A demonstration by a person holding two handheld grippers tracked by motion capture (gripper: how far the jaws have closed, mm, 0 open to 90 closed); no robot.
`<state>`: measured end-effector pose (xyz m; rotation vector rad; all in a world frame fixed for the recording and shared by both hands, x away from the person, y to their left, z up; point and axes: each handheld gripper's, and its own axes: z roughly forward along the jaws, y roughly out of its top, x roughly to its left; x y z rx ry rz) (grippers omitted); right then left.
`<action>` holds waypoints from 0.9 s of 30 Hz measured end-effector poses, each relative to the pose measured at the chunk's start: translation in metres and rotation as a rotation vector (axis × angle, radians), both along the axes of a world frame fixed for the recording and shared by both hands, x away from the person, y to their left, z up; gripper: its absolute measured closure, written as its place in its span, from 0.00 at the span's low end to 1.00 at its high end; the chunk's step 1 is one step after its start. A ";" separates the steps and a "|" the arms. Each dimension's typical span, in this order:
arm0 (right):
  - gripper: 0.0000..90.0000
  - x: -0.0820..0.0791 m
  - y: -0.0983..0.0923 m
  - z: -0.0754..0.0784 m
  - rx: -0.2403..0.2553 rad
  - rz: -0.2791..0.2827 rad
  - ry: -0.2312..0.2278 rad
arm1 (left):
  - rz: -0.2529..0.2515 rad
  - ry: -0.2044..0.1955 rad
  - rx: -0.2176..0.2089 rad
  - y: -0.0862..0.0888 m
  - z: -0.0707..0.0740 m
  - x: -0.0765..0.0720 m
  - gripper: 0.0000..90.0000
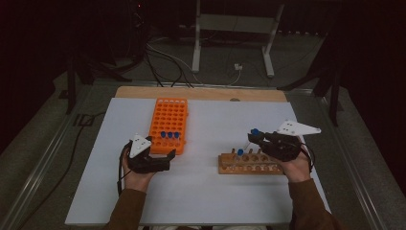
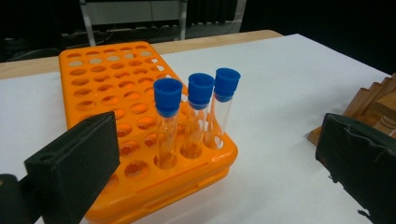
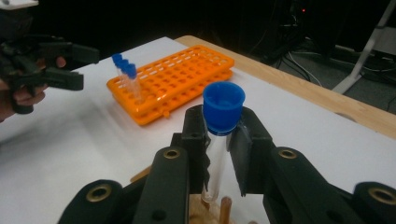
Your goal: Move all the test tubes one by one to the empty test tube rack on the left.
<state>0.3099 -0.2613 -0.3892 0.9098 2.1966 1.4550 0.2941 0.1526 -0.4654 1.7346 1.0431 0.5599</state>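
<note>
Right tool (image 3: 219, 140) clamped on blue-capped tube (image 3: 215, 158), long axis upright, cap up, left tool (image 2: 219, 158) apart

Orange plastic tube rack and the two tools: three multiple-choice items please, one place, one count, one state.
1. Where is the orange plastic tube rack? A left of the wooden rack B right of it C on top of it
2. How many blue-capped clear tubes stand in the orange rack? A one B three C six
3. The right tool is: A open, nothing in it B shut on a blue-capped tube C lying on the table

A: high view shows it leftward. B: three caps stand there. B: jaws clamp the tube.
</note>
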 end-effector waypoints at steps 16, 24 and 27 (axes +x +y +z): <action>0.85 0.015 0.030 0.001 0.010 0.023 0.007 | 0.006 -0.031 0.017 -0.004 0.007 -0.004 0.01; 0.85 0.017 0.045 0.003 0.017 0.041 0.008 | -0.012 -0.037 0.028 -0.010 0.014 -0.003 0.01; 0.85 0.019 0.049 0.004 0.016 0.048 0.008 | -0.018 -0.027 0.036 -0.014 0.017 -0.001 0.01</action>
